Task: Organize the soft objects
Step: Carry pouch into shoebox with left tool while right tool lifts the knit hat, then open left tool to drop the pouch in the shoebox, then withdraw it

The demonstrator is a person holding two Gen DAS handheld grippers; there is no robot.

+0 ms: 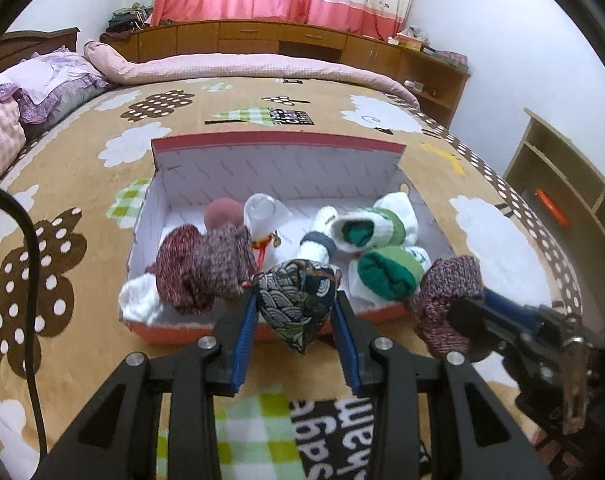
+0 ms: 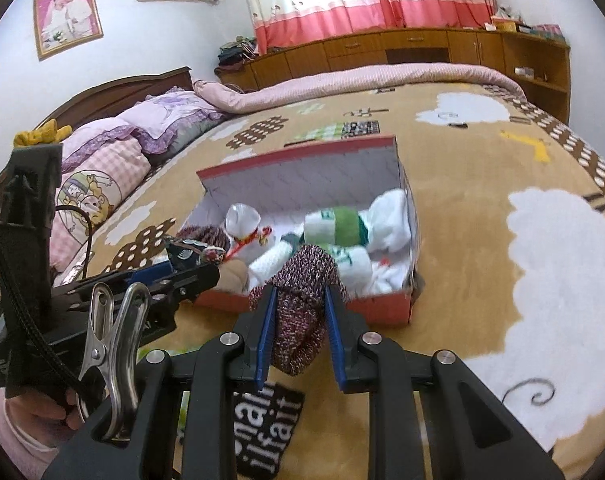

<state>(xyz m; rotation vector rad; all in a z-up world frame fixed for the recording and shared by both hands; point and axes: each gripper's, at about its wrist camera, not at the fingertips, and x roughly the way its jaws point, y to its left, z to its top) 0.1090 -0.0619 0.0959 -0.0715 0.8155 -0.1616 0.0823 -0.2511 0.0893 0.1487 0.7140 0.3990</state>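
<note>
A red shoebox [image 1: 278,142] [image 2: 378,306] with a white inside lies on the bed. In it sit maroon knit rolls [image 1: 206,268], a white pouch [image 1: 262,212] [image 2: 241,218] and white-and-green sock rolls [image 1: 386,272] [image 2: 342,230]. My left gripper [image 1: 296,312] is shut on a dark wave-patterned cloth pouch [image 1: 298,304] [image 2: 186,254], held just in front of the box's near wall. My right gripper [image 2: 300,312] is shut on a maroon speckled knit roll [image 2: 302,312] [image 1: 446,296], held at the box's near right corner, beside the left one.
The bed carries a tan blanket [image 1: 82,152] with cloud and tree prints. Pink and purple pillows [image 2: 114,148] lie at the left, a rolled pink quilt [image 1: 242,66] along the far side. Wooden cabinets [image 1: 262,36] and a shelf unit [image 1: 558,184] stand beyond. A hand [image 2: 38,412] grips the left tool.
</note>
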